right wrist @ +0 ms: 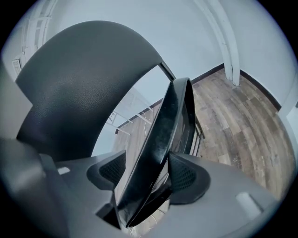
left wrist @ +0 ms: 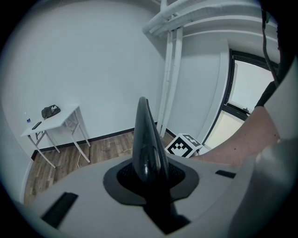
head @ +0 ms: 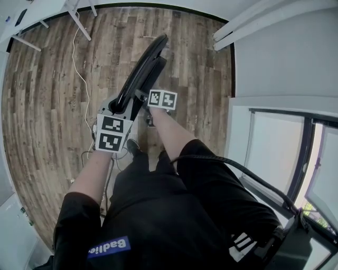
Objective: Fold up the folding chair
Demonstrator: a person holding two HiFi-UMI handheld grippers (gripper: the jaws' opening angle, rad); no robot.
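The black folding chair (head: 140, 71) stands on the wood floor right in front of me, seen from above as a narrow curved shape. My left gripper (head: 120, 105) is at its near left end. In the left gripper view the left gripper (left wrist: 149, 174) is shut on the glossy black edge of the chair back (left wrist: 145, 139). My right gripper (head: 145, 97) is beside it on the right. In the right gripper view the right gripper (right wrist: 146, 172) holds the glossy seat panel (right wrist: 163, 135) between its pads. The textured backrest (right wrist: 70, 93) arches over the upper left.
A white table (head: 31, 16) stands at the far left, with small items on its top (left wrist: 53, 116). A white cable (head: 82, 79) runs across the floor left of the chair. White beams (head: 248, 21) and a window (head: 280, 153) lie to the right. My legs are just behind the chair.
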